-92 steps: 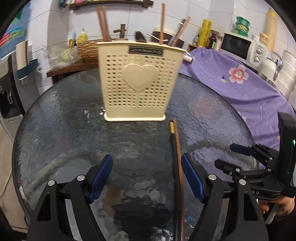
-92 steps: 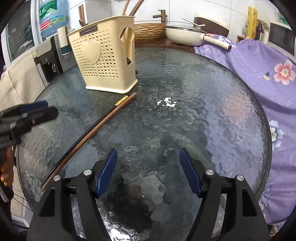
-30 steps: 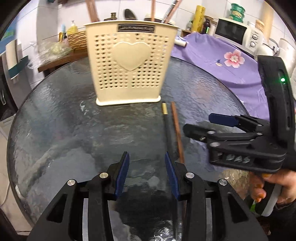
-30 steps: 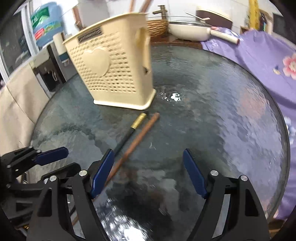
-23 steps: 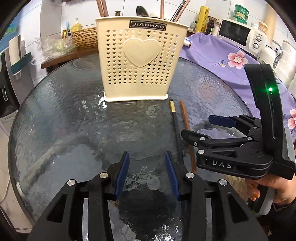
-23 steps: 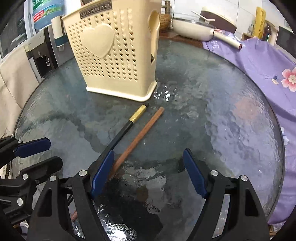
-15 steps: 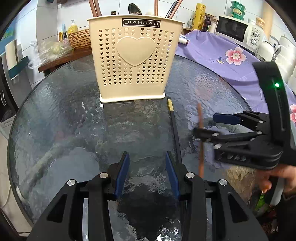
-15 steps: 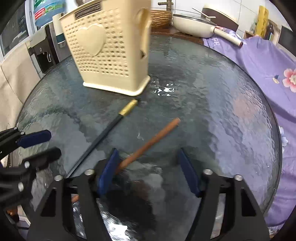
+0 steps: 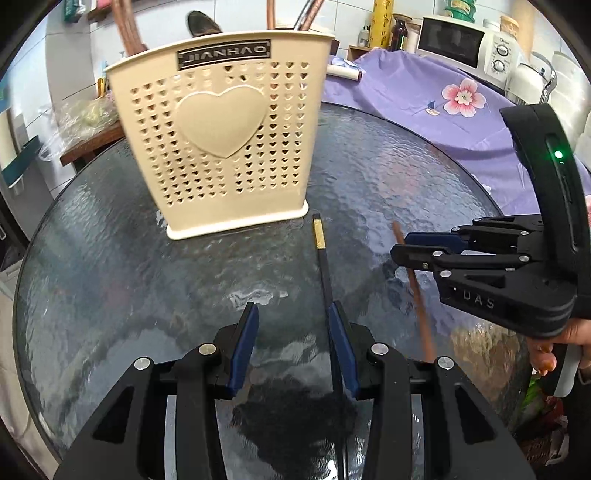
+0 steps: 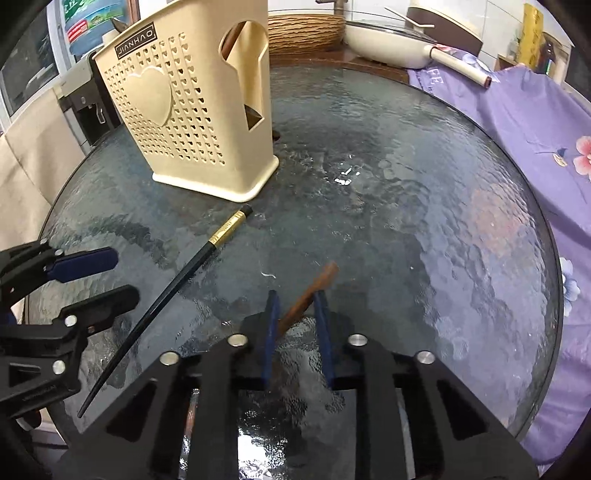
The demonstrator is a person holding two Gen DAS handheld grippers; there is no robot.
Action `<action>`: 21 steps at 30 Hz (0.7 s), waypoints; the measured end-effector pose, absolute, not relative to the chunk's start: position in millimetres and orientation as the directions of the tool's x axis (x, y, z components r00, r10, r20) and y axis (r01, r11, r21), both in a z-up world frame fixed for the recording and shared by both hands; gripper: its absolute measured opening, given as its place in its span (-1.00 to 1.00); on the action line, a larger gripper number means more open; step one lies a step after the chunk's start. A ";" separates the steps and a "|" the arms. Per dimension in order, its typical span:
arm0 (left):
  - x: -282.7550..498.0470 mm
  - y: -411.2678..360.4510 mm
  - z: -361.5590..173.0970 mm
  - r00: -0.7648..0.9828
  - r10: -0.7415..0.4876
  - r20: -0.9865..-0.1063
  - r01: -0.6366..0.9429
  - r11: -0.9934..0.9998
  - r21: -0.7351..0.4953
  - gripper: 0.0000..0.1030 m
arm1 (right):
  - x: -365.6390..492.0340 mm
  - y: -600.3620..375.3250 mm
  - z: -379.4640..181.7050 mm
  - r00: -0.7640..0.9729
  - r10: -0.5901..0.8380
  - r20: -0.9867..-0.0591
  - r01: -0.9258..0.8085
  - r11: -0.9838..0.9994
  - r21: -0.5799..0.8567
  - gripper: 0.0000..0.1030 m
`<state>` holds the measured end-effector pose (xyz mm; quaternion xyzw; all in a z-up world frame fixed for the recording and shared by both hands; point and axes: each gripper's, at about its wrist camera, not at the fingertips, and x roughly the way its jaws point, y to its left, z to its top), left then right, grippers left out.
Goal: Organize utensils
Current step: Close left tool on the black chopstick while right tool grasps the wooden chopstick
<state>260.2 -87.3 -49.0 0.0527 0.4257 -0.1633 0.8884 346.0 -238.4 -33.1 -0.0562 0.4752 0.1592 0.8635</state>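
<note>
A cream perforated utensil holder (image 9: pixel 221 136) with a heart stands upright on the round glass table (image 9: pixel 110 266); it also shows in the right wrist view (image 10: pixel 192 122), with several utensils in it. A black chopstick with a gold band (image 9: pixel 325 273) lies on the glass, beside my left gripper's right finger; it also shows in the right wrist view (image 10: pixel 177 280). My left gripper (image 9: pixel 291 321) is open and empty. My right gripper (image 10: pixel 295 299) is shut on a brown chopstick (image 10: pixel 314 288) and holds it; from the left wrist view (image 9: pixel 417 295) the chopstick slants through the gripper (image 9: pixel 399 245).
A purple flowered cloth (image 9: pixel 424 99) covers a surface at the table's right, with a microwave (image 9: pixel 461 44) behind. A cream pan (image 10: pixel 391 40) and a wicker basket (image 10: pixel 303 33) stand beyond the table. A water dispenser (image 10: pixel 85 103) is at the left.
My right gripper has closed on the brown chopstick and lifted its far end off the glass, away from the black one. My left gripper has narrowed its opening and moved closer to the holder.
</note>
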 end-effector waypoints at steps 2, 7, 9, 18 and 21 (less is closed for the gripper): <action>265.2 -90.1 -49.3 0.579 -0.248 -0.777 0.336 0.941 -0.050 -0.24 | 345.8 -240.4 -33.1 0.486 0.237 -0.841 -0.339 0.938 0.068 -0.72; 275.9 -103.2 -51.9 0.554 -0.272 -0.786 0.352 0.933 -0.076 -0.24 | 352.9 -246.7 -32.6 0.461 0.259 -0.849 -0.350 0.932 0.094 -0.73; 280.7 -112.5 -53.8 0.545 -0.268 -0.794 0.370 0.927 -0.058 -0.24 | 353.8 -244.4 -32.3 0.461 0.241 -0.854 -0.352 0.933 0.073 -0.73; 308.3 -137.0 -60.9 0.535 -0.215 -0.817 0.385 0.923 0.009 -0.36 | 359.8 -249.0 -32.0 0.435 0.231 -0.870 -0.323 0.942 0.088 -0.73; 316.8 -142.9 -63.8 0.534 -0.206 -0.820 0.397 0.917 0.028 -0.49 | 362.4 -249.0 -32.1 0.436 0.217 -0.874 -0.322 0.944 0.074 -0.73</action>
